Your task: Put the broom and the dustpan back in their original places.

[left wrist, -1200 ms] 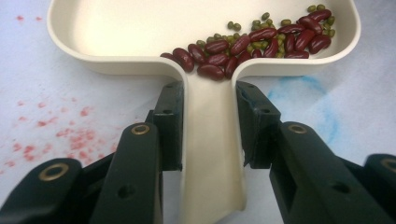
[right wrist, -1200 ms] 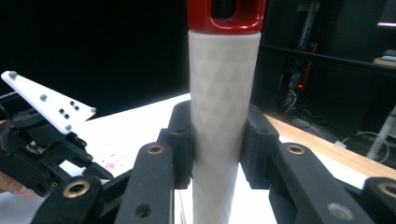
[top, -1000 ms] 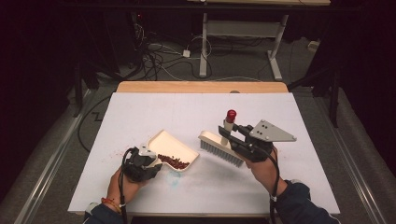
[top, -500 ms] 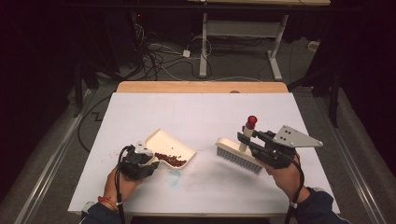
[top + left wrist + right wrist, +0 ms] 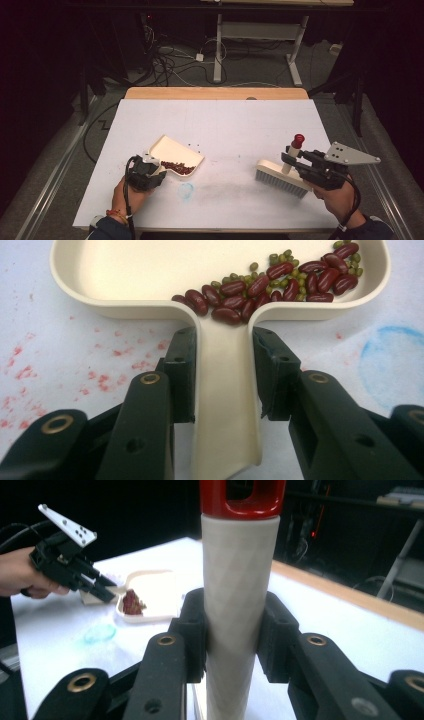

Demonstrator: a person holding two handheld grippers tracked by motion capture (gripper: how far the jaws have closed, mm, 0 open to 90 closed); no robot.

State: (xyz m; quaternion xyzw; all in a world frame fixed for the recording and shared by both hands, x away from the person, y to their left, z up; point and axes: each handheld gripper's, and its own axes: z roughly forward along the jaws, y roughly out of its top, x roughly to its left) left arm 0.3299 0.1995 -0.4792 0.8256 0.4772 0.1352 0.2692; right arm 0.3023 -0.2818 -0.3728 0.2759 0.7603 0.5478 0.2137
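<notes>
A cream dustpan (image 5: 175, 150) lies on the white table, with red kidney beans (image 5: 235, 295) and small green beans heaped at its near edge. My left gripper (image 5: 225, 370) is shut on the dustpan's handle (image 5: 225, 405), at the table's front left (image 5: 150, 172). At the front right, my right gripper (image 5: 292, 161) is shut on the upright cream handle (image 5: 240, 580) of a hand brush (image 5: 280, 177). The handle ends in a red tip (image 5: 298, 139), and the bristles rest on the table. In the right gripper view the dustpan (image 5: 155, 592) and the left gripper (image 5: 70, 560) show far off.
A faint blue smudge (image 5: 186, 190) marks the table between dustpan and brush; red stains (image 5: 105, 380) lie beside the dustpan handle. Two tiny specks (image 5: 195, 146) sit past the pan. A wooden strip (image 5: 215, 93) edges the table's far side; cables and desk legs stand beyond.
My right gripper has carried the brush to the right, away from the dustpan. The left gripper and dustpan have stayed nearly in place.
</notes>
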